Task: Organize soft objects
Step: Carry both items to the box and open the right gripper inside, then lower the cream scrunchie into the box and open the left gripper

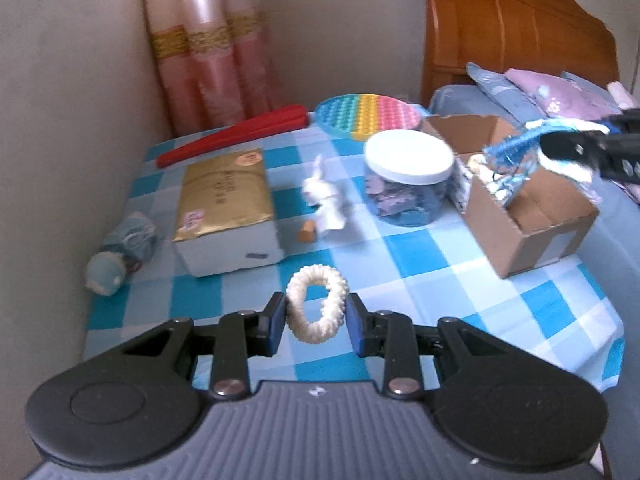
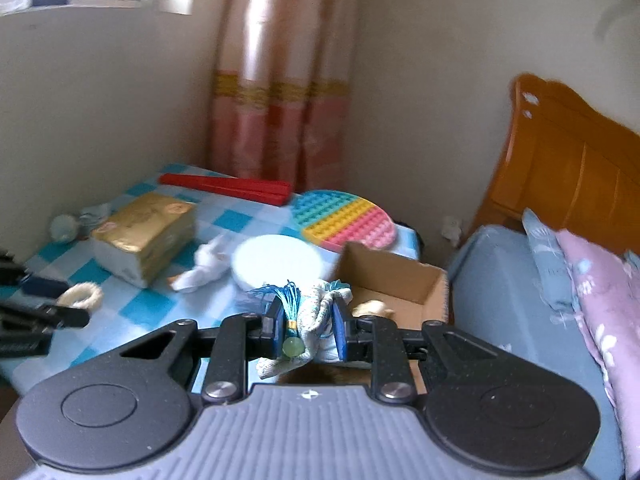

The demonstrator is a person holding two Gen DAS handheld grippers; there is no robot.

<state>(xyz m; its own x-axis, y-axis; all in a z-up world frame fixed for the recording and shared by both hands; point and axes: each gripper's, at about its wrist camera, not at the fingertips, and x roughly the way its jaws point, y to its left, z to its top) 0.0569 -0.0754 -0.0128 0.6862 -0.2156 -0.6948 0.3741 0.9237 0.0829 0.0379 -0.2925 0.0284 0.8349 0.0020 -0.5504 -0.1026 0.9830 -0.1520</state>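
Observation:
My left gripper (image 1: 317, 316) has its blue pads on either side of a cream scrunchie (image 1: 316, 302) lying on the blue checked tablecloth (image 1: 420, 256); the pads touch its sides. The scrunchie also shows in the right wrist view (image 2: 80, 295). My right gripper (image 2: 307, 326) is shut on a white pouch with a blue tassel and a green bead (image 2: 316, 316), held above the open cardboard box (image 2: 400, 280). In the left wrist view the right gripper (image 1: 560, 148) hangs over the box (image 1: 532, 216) with the pouch (image 1: 516, 148). A white plush rabbit (image 1: 324, 196) lies mid-table.
A gold tissue pack (image 1: 224, 204), a jar with a white lid (image 1: 408, 176), a rainbow pop-it mat (image 1: 368, 114), a red folded fan (image 1: 236, 134) and a small blue doll (image 1: 120, 256) are on the table. A bed with pillows (image 2: 580, 280) stands right; walls and curtain behind.

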